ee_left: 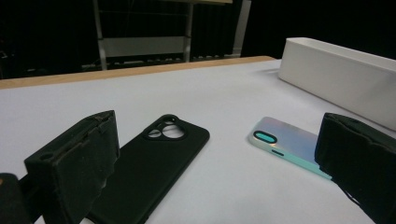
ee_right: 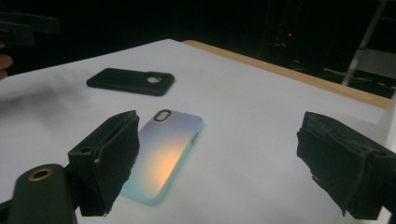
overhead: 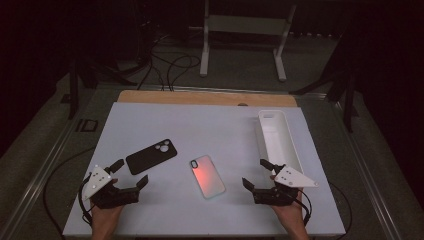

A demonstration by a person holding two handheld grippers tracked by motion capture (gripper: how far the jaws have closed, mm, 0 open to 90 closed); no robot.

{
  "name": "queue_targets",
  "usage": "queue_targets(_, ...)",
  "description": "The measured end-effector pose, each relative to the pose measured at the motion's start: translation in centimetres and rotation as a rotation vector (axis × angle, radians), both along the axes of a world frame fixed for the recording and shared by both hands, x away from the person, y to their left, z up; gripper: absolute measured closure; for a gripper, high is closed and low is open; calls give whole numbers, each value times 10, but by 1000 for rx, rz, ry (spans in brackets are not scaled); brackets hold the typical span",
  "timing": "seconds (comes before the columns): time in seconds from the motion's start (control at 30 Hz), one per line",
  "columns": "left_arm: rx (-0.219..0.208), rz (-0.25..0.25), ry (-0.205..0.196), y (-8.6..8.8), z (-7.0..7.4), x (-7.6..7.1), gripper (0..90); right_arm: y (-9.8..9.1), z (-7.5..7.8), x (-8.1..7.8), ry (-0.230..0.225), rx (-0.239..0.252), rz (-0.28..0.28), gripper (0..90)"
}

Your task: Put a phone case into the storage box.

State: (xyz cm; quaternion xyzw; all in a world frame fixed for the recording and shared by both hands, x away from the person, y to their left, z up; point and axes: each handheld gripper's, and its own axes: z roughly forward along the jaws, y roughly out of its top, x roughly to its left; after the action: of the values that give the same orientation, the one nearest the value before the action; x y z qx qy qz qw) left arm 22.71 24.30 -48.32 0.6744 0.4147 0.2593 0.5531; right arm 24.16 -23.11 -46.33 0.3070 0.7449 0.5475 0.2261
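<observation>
High view: both claws (overhead: 131, 172) (overhead: 256, 172) gape empty beside unlabelled phone cases (overhead: 151, 156) (overhead: 207, 175).

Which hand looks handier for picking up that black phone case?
Probably the left: the left gripper, jaws open, sits right beside the black case, while the right gripper is beyond the iridescent case.

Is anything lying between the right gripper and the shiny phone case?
No. The right gripper, jaws open, sits to the right of the iridescent case with bare table between them. The black case lies farther left and the white tray off to the right.
</observation>
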Motion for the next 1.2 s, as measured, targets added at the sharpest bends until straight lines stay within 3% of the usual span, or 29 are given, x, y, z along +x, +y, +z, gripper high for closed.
queue_targets(0.5,26,3,1,-4,-1,-1,2,27,19,20,24,-53,47,138)
queue_targets(0.8,29,9,4,-5,-1,-1,4,43,25,31,52,-46,96,186)
queue_targets(0.97,30,12,5,-5,-2,-1,4,53,24,40,124,-66,78,344)
queue_targets(1.03,31,14,4,-5,-2,-1,5,57,23,43,159,-55,101,412)
queue_targets(1.17,32,17,6,-5,-2,-1,5,70,18,45,174,-85,124,552)
queue_targets(1.2,32,16,7,-5,-2,-1,5,70,18,45,174,-85,124,552)
